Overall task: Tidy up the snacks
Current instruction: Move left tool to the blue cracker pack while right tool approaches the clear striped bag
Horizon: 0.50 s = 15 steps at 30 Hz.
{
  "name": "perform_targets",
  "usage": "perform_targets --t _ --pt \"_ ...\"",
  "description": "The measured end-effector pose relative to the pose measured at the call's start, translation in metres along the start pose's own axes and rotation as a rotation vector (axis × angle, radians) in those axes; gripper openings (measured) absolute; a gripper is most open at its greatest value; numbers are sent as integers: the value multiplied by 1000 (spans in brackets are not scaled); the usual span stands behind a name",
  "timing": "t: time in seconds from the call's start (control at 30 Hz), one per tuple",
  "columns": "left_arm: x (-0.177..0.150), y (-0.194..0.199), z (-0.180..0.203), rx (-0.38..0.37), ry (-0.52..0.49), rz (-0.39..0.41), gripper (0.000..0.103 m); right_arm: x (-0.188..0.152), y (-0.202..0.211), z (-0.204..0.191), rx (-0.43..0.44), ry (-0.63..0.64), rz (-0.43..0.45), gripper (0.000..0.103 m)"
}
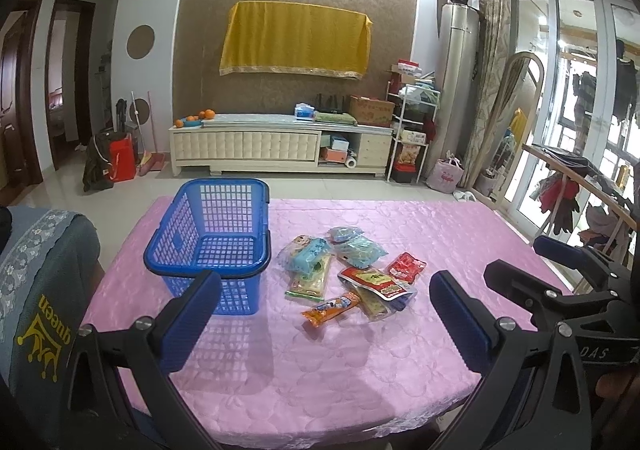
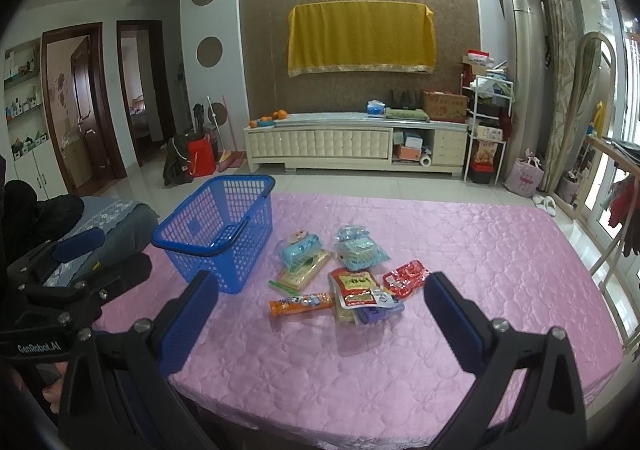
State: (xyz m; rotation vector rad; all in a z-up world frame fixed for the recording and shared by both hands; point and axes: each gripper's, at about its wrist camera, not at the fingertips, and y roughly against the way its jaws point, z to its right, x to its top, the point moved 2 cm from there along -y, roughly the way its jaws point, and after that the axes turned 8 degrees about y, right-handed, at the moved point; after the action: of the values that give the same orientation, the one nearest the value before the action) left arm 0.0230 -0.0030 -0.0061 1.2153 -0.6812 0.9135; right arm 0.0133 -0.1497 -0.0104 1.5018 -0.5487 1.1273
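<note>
Right now both my tongs hang spread wide above the near edge of the pink quilted tabletop, with nothing between their blue pads. From my left tongs, the blue perforated plastic basket stands upright at about eleven o'clock, its black handle folded down along the rim, and nothing shows inside it. The snacks lie in a loose heap at about one o'clock, just beside the basket but apart from it. Nearest is a long orange wrapped snack bar; touching it on its three o'clock side is a red and yellow pouch, lying over a pale packet. A small red packet lies at the pouch's two o'clock. Farther off, two light blue packets sit at the back of the heap. My right tongs point at the same heap from its five o'clock side.
</note>
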Motion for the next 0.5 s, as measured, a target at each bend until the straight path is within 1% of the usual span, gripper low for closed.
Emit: perform_targets --t 0.27,0.5 --pt "18 -21 10 -32 -19 -40 103 12 -6 15 2 25 23 103" --pt "39 -53 27 -68 -46 -84 103 29 -24 43 7 9 -9 103"
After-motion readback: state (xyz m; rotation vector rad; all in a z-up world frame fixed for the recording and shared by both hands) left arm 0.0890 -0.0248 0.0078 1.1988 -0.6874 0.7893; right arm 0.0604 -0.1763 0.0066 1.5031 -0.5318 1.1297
